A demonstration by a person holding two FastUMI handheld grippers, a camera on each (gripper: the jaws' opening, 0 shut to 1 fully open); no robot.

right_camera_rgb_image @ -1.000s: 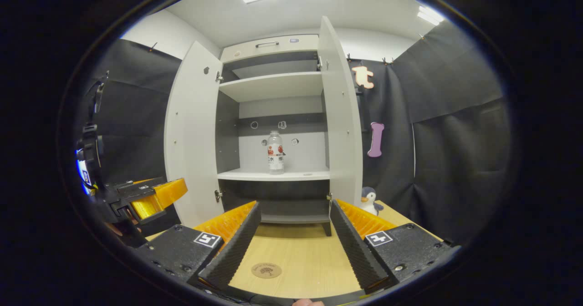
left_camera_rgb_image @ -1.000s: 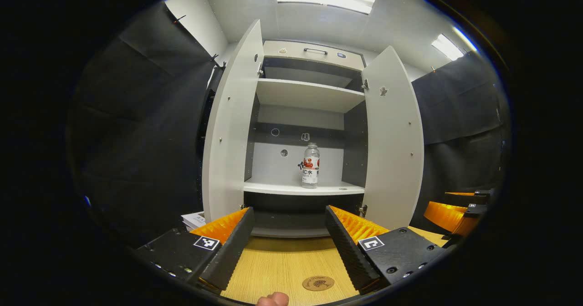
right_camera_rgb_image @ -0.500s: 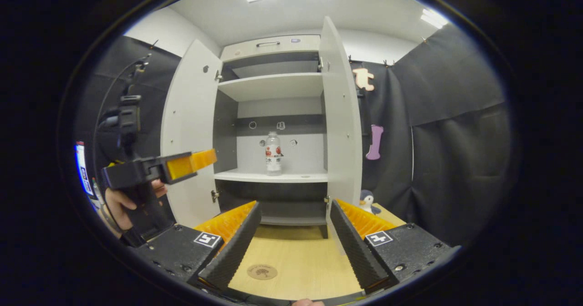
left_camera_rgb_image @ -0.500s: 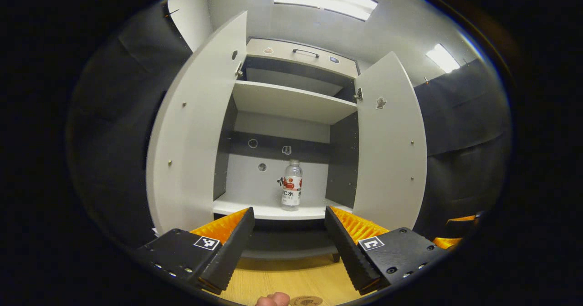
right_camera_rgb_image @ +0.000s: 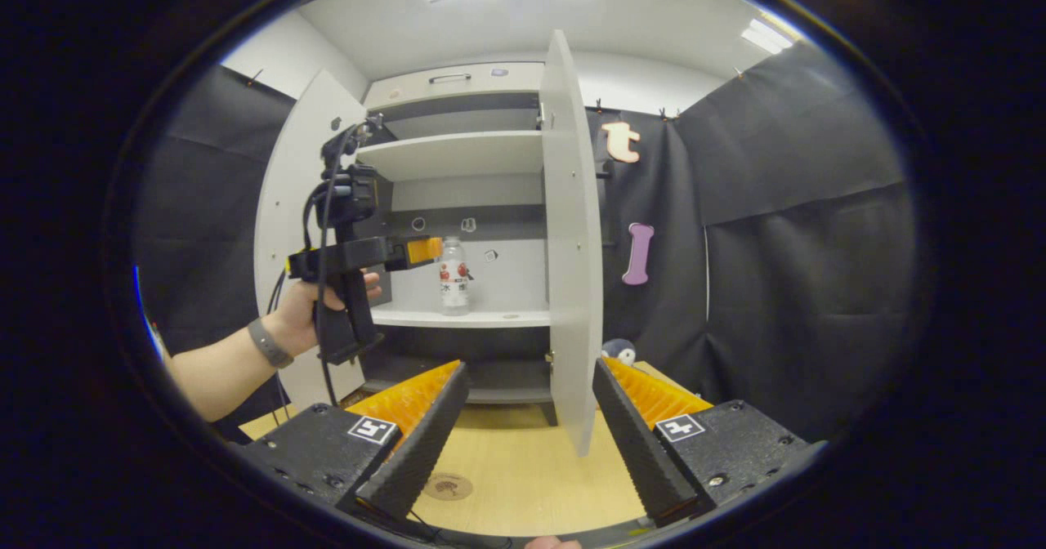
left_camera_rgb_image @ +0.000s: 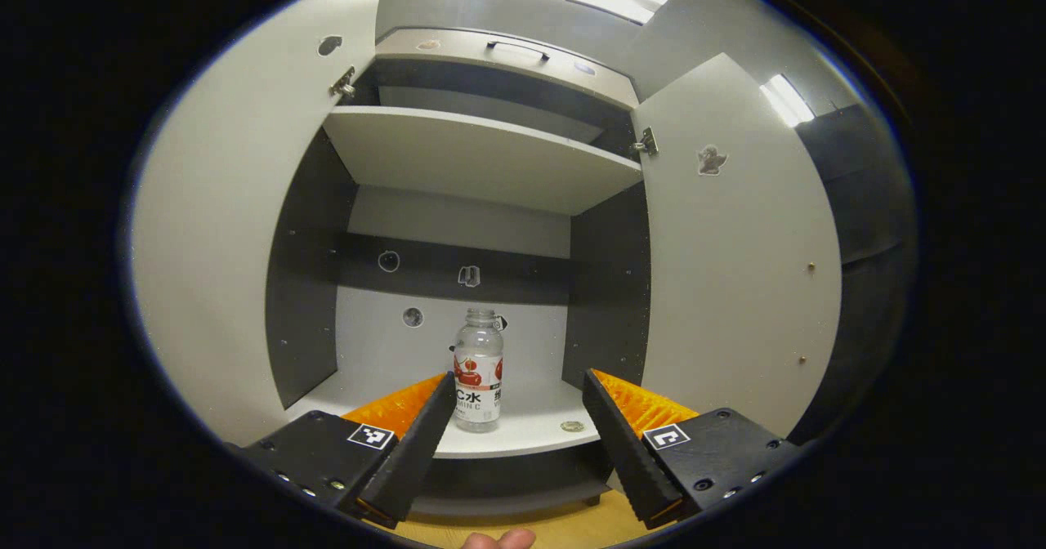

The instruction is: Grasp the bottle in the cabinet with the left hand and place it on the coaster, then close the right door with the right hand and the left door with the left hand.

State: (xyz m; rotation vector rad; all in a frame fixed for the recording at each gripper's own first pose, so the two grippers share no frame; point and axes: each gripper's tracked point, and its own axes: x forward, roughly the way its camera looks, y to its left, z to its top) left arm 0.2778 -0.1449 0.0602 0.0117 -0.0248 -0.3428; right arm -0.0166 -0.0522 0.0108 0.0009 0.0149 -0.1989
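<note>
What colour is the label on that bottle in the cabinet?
The clear plastic bottle has a white label with red at the top, clearest in the left gripper view.

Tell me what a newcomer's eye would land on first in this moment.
The open cabinet, both doors swung wide, with a lone clear bottle standing on its lower shelf. In the right gripper view, a hand holds the left gripper open right beside that bottle. Nearer, a round coaster lies on the wooden table.

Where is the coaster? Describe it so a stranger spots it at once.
Start at the tall cabinet with both doors open. On the wooden table in front of it, near the right gripper, lies the coaster: a small flat brown disc with a dark mark in its middle, unlike the upright bottle on the shelf.
</note>
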